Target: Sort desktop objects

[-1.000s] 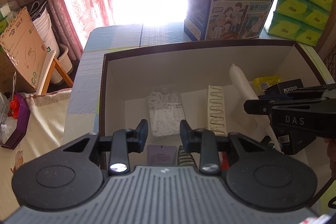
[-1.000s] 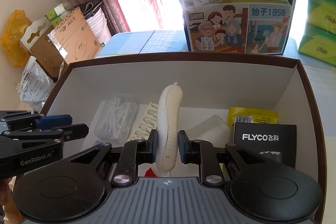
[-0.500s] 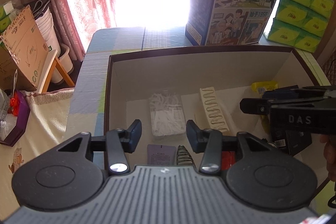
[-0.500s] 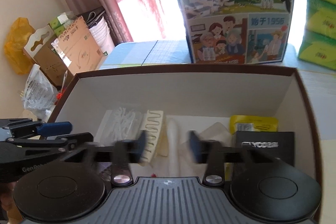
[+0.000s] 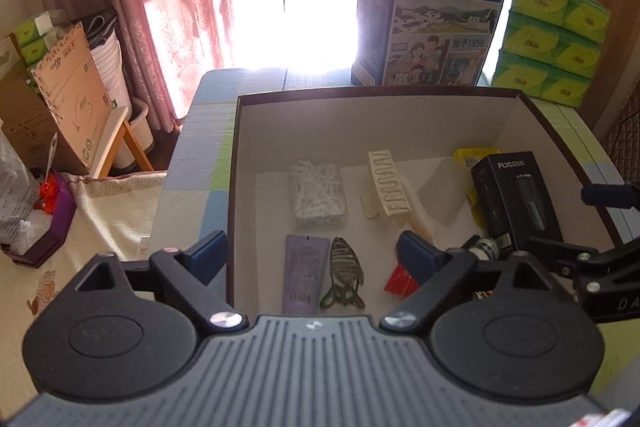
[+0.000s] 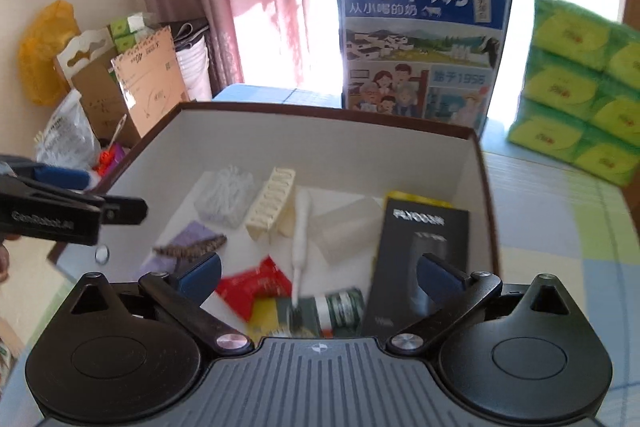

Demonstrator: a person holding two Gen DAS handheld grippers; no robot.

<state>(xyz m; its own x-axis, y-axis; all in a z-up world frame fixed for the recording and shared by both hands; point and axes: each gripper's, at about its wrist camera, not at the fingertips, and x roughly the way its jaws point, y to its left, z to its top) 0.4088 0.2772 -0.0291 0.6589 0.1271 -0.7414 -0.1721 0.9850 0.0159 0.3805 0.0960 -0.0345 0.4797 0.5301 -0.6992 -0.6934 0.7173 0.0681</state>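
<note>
A brown-rimmed box (image 5: 360, 93) with white inner walls holds the sorted items: a bag of white swabs (image 5: 318, 193), a cream hair claw (image 5: 388, 183), a purple sachet (image 5: 302, 273), a striped hair clip (image 5: 342, 273), a red packet (image 5: 400, 283) and a black FLYCO box (image 5: 516, 199). The white slim tool (image 6: 302, 231) lies inside the box (image 6: 320, 115), beside the FLYCO box (image 6: 420, 259). My left gripper (image 5: 312, 259) is open and empty above the box's near edge. My right gripper (image 6: 318, 273) is open and empty above the box.
A tall blue milk carton (image 5: 432, 15) stands behind the box, with green tissue packs (image 5: 556, 39) to its right. Cardboard boxes (image 5: 60, 99) and pink curtains (image 5: 160, 7) are off the table's left side. The patchwork tablecloth (image 6: 560, 227) shows right of the box.
My right gripper opened and let go of the white slim tool, which now lies in the box. Both grippers drew back and up, and the left one opened wider.
</note>
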